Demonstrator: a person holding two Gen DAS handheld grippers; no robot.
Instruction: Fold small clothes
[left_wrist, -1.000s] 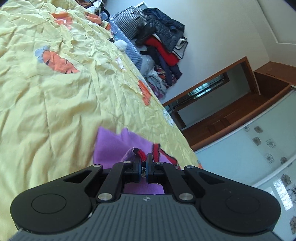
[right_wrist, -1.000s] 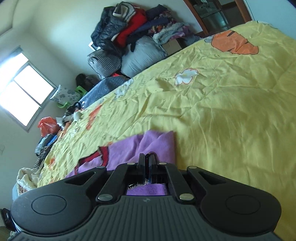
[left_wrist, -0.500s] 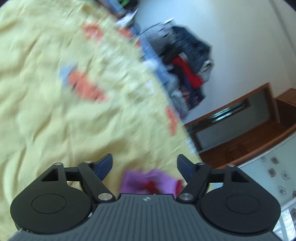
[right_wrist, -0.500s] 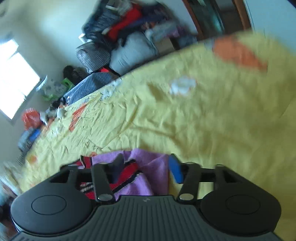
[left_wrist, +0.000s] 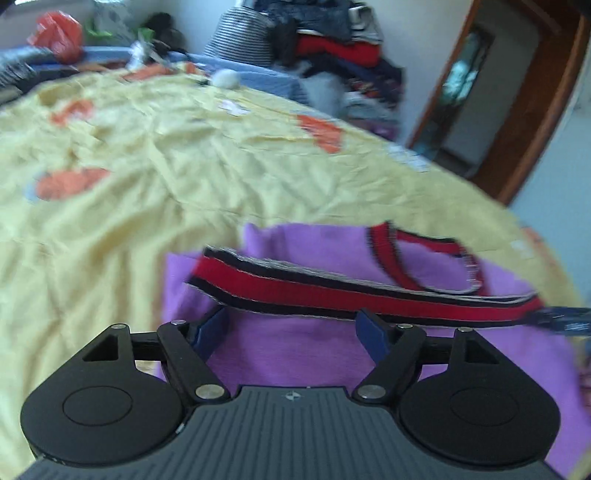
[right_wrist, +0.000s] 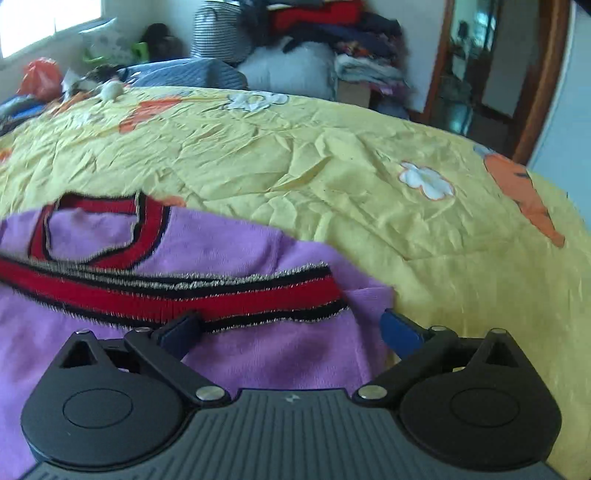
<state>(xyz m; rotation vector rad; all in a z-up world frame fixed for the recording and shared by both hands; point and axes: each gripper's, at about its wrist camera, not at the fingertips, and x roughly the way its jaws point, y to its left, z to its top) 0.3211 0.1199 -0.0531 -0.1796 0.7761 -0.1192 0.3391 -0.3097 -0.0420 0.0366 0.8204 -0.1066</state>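
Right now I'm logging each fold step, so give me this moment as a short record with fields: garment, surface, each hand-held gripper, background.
garment: purple knit top with a red and black striped band, lying on the bed
surface: yellow bedspread with orange carrot and white flower prints
left hand-held gripper: jaws opening, pads not pressing the top
right hand-held gripper: jaws opening wide over the top's edge, nothing gripped
background: pile of clothes by the wall, wooden door frame
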